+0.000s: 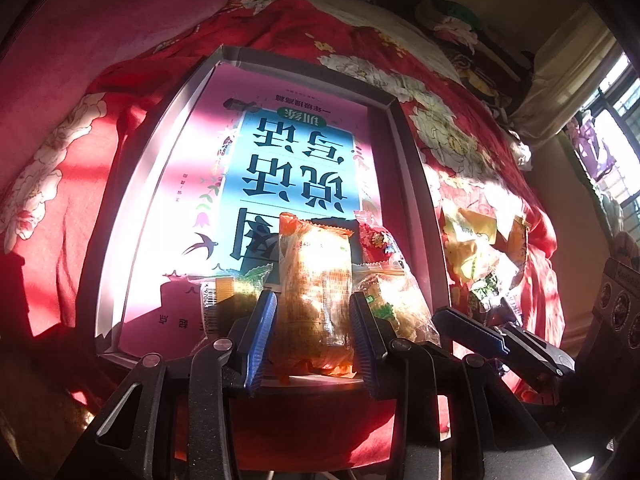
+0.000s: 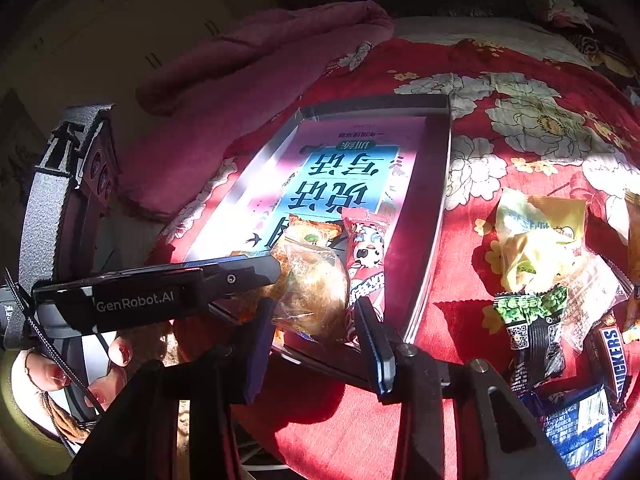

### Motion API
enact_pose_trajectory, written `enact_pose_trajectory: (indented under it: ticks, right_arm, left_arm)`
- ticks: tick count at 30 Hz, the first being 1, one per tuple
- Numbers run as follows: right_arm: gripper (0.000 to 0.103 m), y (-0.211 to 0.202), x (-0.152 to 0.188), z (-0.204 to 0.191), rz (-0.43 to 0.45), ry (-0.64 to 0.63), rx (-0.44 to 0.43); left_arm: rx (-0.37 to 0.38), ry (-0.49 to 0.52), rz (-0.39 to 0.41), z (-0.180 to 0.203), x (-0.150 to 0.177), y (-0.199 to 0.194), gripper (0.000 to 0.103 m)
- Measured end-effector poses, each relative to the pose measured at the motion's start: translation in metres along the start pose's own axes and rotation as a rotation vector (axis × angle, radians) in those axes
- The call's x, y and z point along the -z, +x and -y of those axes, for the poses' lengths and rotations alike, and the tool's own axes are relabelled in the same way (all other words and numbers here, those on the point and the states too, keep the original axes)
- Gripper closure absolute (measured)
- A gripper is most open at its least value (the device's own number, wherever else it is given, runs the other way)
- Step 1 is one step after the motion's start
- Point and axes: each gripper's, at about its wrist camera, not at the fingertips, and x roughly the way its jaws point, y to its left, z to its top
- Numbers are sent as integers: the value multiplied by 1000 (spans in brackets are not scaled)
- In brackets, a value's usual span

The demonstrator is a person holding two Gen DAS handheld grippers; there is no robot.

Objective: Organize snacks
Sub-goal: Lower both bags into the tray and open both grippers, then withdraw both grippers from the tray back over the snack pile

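Bed [image 1: 72, 184]: covered by a red floral quilt; a pink blanket [image 2: 248, 64] is bunched at the far side.

Tray [image 1: 168, 128]: shallow, grey-rimmed, rectangular, lying on the quilt. Its floor carries a pink and blue printed sheet [image 1: 296, 168] with large characters, seen upside down.

Snacks in the tray, all at its near end, side by side:
- orange-ended clear packet [image 1: 316, 292] holding a pale pastry;
- second clear pastry packet [image 2: 316, 288], just right of the first;
- red cartoon-printed packet [image 2: 366, 256], rightmost, along the tray's right wall;
- small green-edged packet [image 1: 240, 284] with a barcode, leftmost.

Loose snacks on the quilt, right of the tray and apart from it: yellow packets [image 2: 540, 236], a green-and-black packet [image 2: 532, 328], a Snickers bar [image 2: 612, 356], a blue packet [image 2: 576, 424].

Left tool [image 1: 312, 324]: jaws narrow, standing on either side of the orange-ended packet; whether the pads press it cannot be told.

Right tool [image 2: 314, 328]: jaws narrow, flanking the second pastry packet at the tray's near rim; contact with it cannot be told.

Person: fingers with painted nails [image 2: 120, 350] show behind the left tool in the right wrist view.
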Motion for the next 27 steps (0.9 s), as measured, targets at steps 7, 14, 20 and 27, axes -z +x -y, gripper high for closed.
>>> enact_pose_trajectory:
  ticks: [7, 14, 20, 27]
  right_arm:
    - [60, -4, -1, 1, 22, -6, 10]
    - [59, -8, -1, 0, 43, -19, 17]
    - [53, -19, -6, 3, 94, -36, 45]
    - [52, -29, -8, 5, 131, -21, 48]
  left_arm:
    - [-2, 7, 22, 1, -2, -5, 53]
    - [-10, -12, 50, 0, -6, -11, 40]
    - [-30, 1, 66, 6, -9, -12, 37]
    - [-40, 43, 101, 15, -7, -24, 33]
